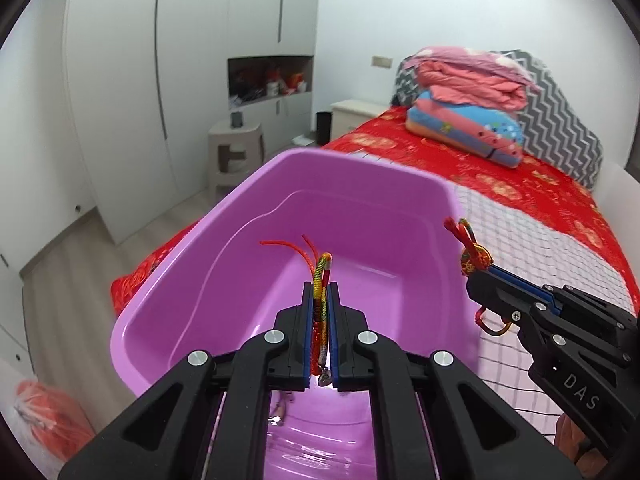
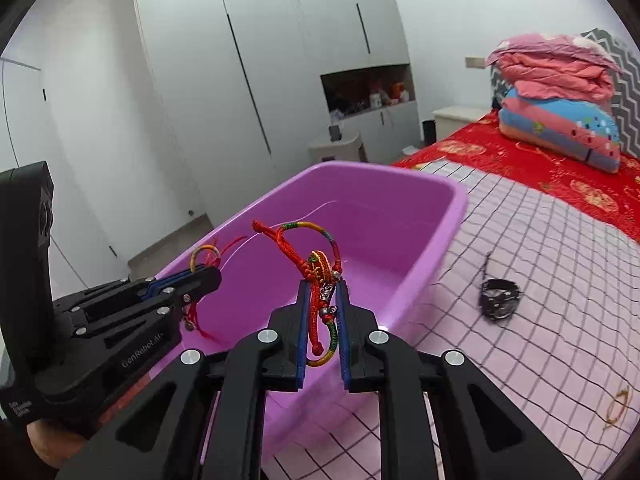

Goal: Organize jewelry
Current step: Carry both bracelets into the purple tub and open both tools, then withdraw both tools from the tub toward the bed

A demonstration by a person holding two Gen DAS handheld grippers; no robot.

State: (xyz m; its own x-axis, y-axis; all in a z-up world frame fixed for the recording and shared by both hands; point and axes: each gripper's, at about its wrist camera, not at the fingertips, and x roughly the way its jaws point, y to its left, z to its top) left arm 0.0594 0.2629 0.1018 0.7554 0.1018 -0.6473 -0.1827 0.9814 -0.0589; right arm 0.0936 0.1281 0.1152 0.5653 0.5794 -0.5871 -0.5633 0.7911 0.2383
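Gripping cord bracelets (image 1: 320, 300), both grippers (image 1: 321, 286) over purple tub (image 1: 280, 208).

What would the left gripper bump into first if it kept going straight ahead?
Probably the inside of the purple tub. The left gripper, shut on a braided cord bracelet, points down into it, though depth is hard to judge.

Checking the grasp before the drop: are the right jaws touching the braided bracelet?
Touching: the right wrist view shows the right gripper pinching the braided bracelet.
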